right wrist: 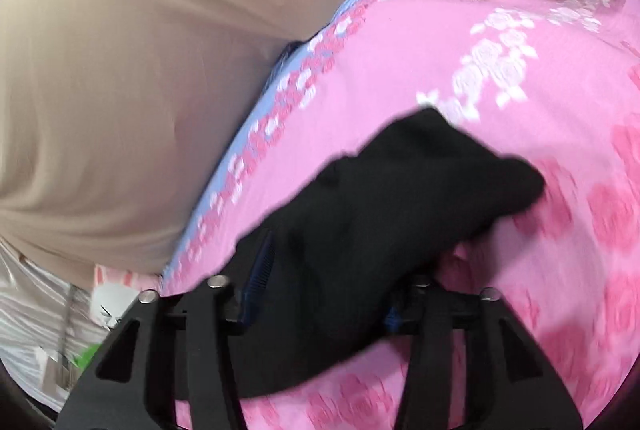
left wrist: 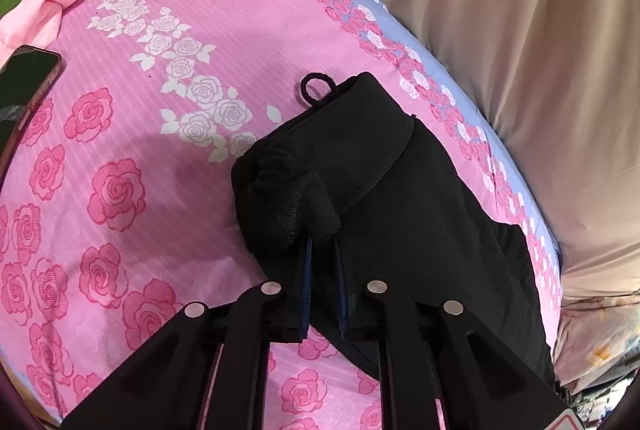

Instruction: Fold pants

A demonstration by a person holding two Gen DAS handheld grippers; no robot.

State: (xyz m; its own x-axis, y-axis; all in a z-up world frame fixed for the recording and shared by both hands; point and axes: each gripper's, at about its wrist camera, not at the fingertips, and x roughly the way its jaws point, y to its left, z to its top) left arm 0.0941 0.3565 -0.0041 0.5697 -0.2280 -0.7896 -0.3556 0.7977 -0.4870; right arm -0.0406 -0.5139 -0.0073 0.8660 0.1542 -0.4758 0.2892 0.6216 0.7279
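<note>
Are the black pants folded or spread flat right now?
Partly folded: the black fabric pants lie bunched and doubled over on the pink rose-print bedsheet, not flat.

Both views are brightly and evenly lit by soft, diffuse light; no lamp or window shows. In the left wrist view the picture is sharp, and the black pants cast a faint shadow leftward on the pink bedsheet. The pants are so dark that their folds barely read. The right wrist view is smeared with motion blur, worst toward its right edge. Fisheye distortion bows both pictures, with dark vignetted corners.
</note>
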